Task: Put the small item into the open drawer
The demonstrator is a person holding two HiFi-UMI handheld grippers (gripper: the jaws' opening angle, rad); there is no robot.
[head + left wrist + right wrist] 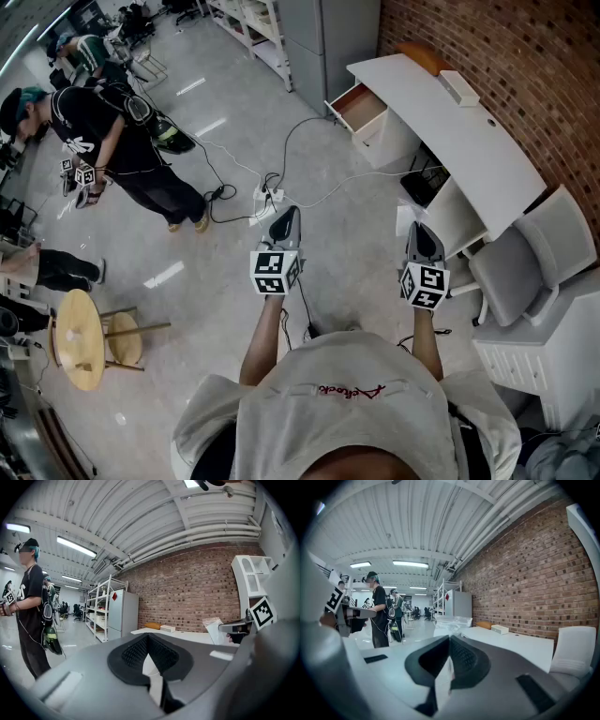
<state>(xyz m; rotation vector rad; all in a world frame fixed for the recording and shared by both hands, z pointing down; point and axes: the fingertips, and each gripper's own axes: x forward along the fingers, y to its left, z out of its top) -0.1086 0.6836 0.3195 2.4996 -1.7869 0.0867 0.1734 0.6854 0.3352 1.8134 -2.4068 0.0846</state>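
The right claw [450, 639] is closed, seemingly pinching the edge of a clear bag [454, 623] held beside the worktop [469, 141]. The left claw [147, 637] is closed and empty. The bag looks light, limp and slippery, so a gathered edge grips best. The drawer [361, 105] stands open, far off.

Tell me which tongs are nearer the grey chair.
Right. The right tongs hang to the left of the grey chair, with bare floor between; the left tongs hang farther left, beyond the right ones.
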